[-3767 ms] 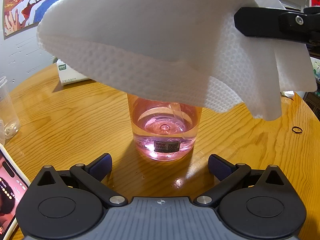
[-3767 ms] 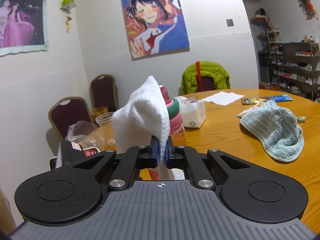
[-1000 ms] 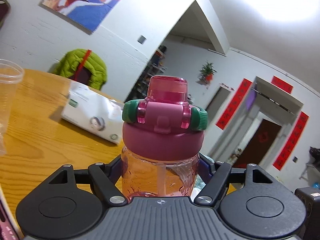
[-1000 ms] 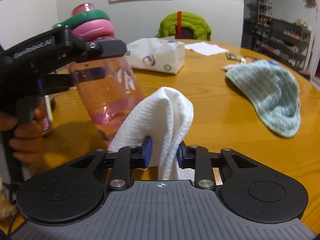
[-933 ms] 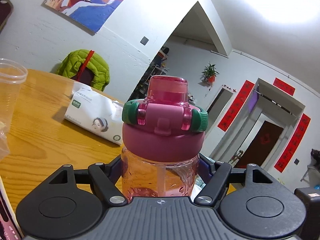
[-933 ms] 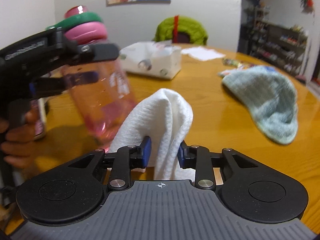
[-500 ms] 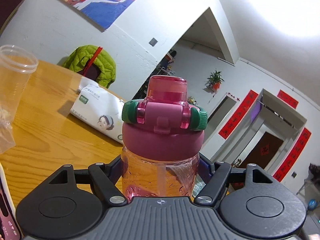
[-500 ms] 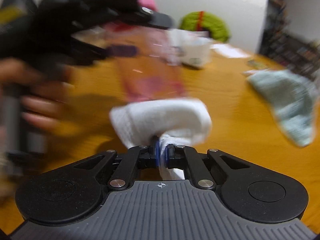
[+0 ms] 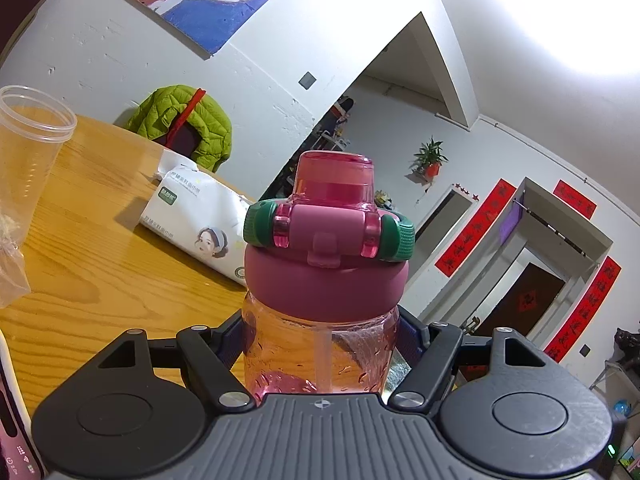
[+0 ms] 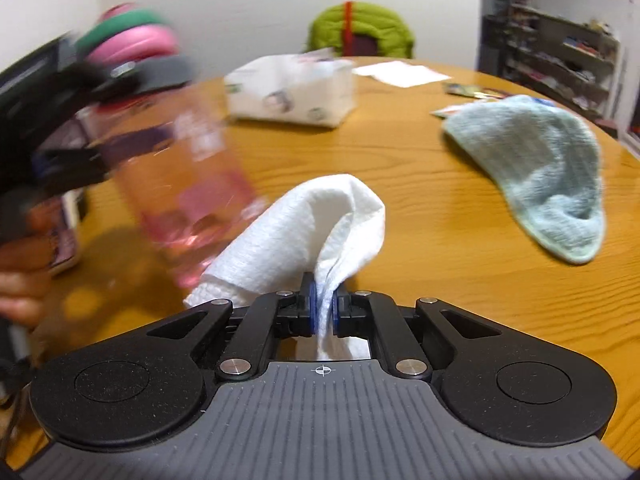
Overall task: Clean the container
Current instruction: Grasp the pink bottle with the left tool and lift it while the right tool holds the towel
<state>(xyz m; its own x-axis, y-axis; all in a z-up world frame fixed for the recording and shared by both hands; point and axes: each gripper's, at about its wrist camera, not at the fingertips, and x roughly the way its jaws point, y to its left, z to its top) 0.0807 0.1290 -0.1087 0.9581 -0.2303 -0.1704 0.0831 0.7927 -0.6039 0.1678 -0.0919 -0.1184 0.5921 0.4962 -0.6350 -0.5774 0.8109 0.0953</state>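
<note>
Bottle (image 9: 324, 300), rigid clear pink plastic, likely slick and weighted by liquid, is held tilted above the table (image 10: 440, 216) by the left gripper (image 9: 322, 340) clamped below its lid, while the right gripper (image 10: 324, 314) pinches a soft white paper towel (image 10: 312, 224) against its base.

R gripper (image 10: 324, 312) pinched tight on a folded white paper towel (image 10: 316, 224); towel bulges up fwd of the jaws, its left edge touching or just beside the pink bottle (image 10: 180, 168); can't tell which, blurred; bottle tilted, lid top-left, clamped by the L gripper (image 10: 80, 120) w/ a hand (image 10: 20, 272) on its handle; on the wood table (image 10: 440, 240): tissue pack (image 10: 292, 92) behind, light-blue cloth (image 10: 540, 172) at right, well apart.
</note>
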